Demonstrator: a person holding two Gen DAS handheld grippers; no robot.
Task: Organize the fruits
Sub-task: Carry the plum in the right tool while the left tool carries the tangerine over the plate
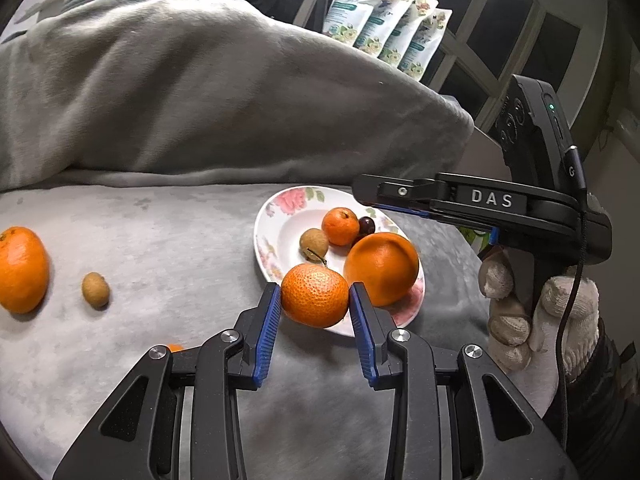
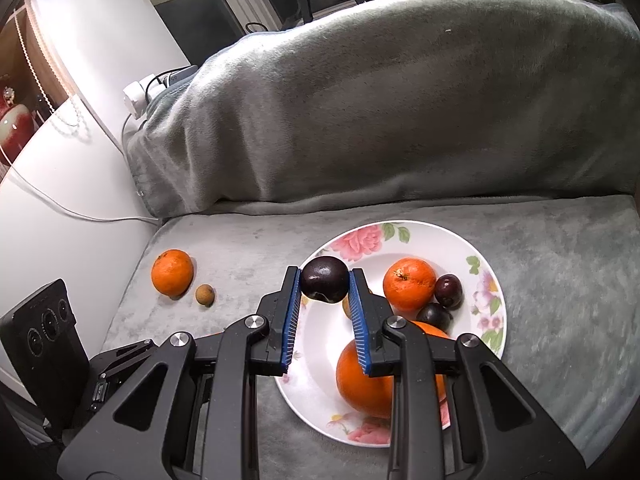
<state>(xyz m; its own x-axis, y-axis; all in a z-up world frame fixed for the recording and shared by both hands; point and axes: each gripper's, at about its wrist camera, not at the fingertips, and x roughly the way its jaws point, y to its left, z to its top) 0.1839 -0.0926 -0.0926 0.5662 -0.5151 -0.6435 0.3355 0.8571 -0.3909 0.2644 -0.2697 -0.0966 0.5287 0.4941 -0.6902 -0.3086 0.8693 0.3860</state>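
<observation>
Two tongs carry fruit: left gripper (image 1: 315, 295) clamps a tangerine (image 1: 315, 295), right gripper (image 2: 324, 285) a plum (image 2: 324, 284); lower both gently onto the plate (image 2: 486, 322).

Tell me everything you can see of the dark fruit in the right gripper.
The dark fruit is small, round and deep purple-black, plum-like, with smooth, glossy skin and a pale scuff on its underside. The right gripper is shut on it: the blue ribbed pads press its two sides near the fingertips. It looks to be held up over the near-left rim of the floral plate, clear of the fruits on it. Only the pads touch it.
</observation>
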